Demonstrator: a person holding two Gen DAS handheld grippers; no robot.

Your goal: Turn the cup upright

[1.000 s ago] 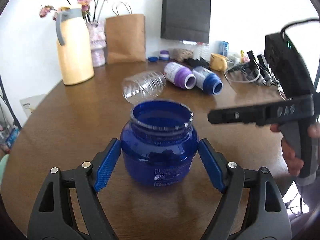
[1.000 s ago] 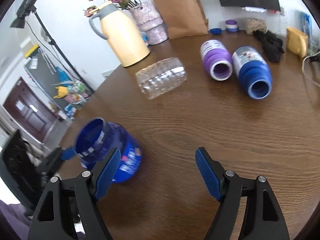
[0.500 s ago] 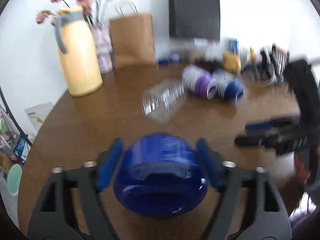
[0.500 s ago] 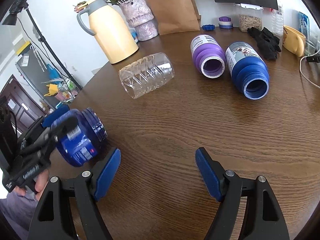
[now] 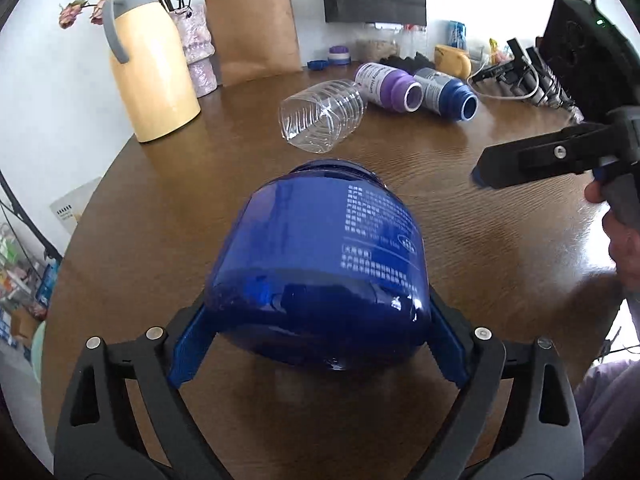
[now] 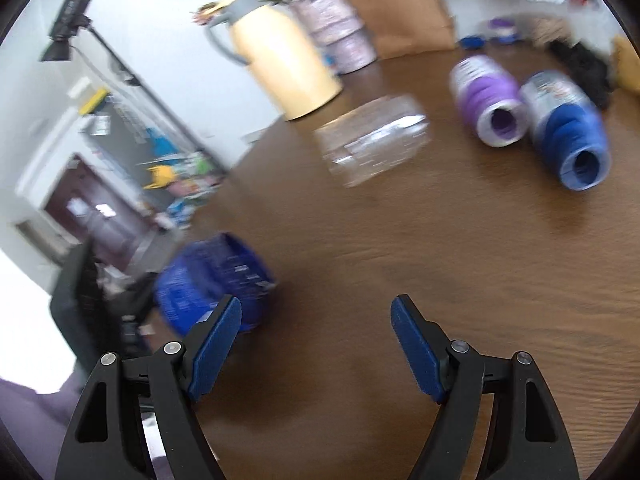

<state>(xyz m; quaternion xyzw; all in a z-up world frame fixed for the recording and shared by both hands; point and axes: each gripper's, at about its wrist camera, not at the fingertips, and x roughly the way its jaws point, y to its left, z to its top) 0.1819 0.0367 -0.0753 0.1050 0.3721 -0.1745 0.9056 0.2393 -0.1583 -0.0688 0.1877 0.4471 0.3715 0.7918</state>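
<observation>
A dark blue translucent cup (image 5: 320, 268) with white print lies on its side between my left gripper's blue pads, mouth pointing away from me, over the brown table (image 5: 460, 208). My left gripper (image 5: 316, 344) is shut on it near its base. The same cup (image 6: 212, 280) shows blurred at the lower left of the right wrist view, with the left gripper behind it. My right gripper (image 6: 316, 340) is open and empty above the table, to the right of the cup; it also shows in the left wrist view (image 5: 540, 158).
A clear plastic bottle (image 5: 322, 114), a purple bottle (image 5: 390, 86) and a blue bottle (image 5: 446, 94) lie on their sides further back. A yellow jug (image 5: 150, 64), a flower vase (image 5: 196, 54), a brown paper bag (image 5: 254, 26) and cables (image 5: 516, 76) stand at the far edge.
The blue cup stood upright between the open left pads a second ago; now the left gripper is shut on it and it lies tipped on its side. The right gripper shifted slightly.
</observation>
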